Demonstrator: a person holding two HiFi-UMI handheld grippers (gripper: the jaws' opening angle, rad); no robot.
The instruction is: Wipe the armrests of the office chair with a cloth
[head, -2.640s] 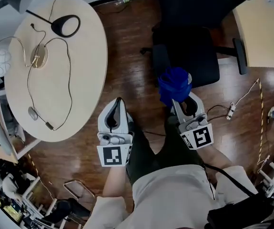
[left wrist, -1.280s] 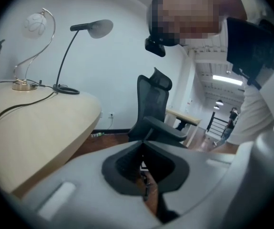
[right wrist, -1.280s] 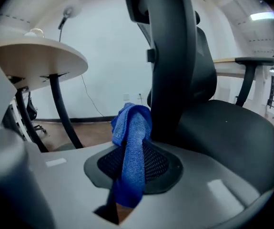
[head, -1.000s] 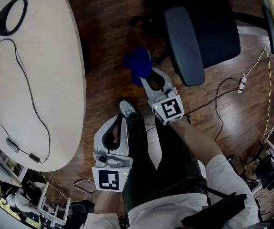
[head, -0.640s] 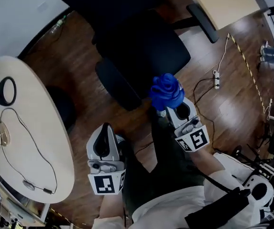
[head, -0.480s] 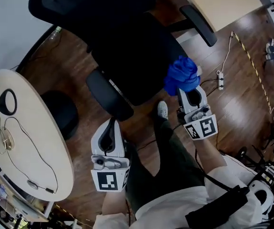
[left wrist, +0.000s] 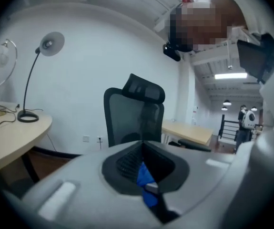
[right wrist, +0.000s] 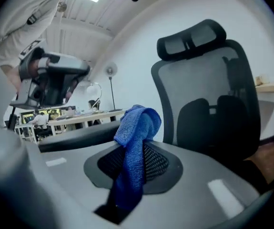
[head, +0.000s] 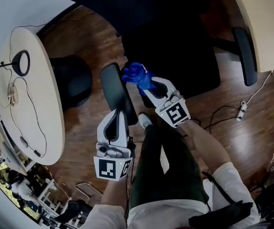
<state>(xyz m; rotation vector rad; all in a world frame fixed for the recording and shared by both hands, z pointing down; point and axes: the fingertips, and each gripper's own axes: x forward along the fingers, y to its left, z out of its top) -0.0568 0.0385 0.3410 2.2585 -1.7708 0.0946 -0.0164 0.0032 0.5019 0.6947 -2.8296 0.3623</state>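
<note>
A black office chair [head: 175,46] stands ahead of me. Its left armrest [head: 115,89] runs toward me and its right armrest [head: 245,55] lies at the far right. My right gripper [head: 144,80] is shut on a bunched blue cloth [head: 136,74], held close beside the left armrest's far half; contact cannot be told. In the right gripper view the cloth [right wrist: 137,147] hangs over the jaws, with the armrest [right wrist: 75,136] behind it. My left gripper [head: 117,116] hovers over the armrest's near end, shut, holding nothing I can see.
A beige oval table [head: 29,104] with a lamp base [head: 20,63] and cables stands at left. A dark round object [head: 75,80] sits on the wooden floor beside it. A desk corner [head: 270,23] is at the top right, a power strip [head: 241,111] below it.
The right gripper has carried the cloth from the chair's right side across to the left armrest. The left gripper has stayed shut, now near the armrest's near end.
</note>
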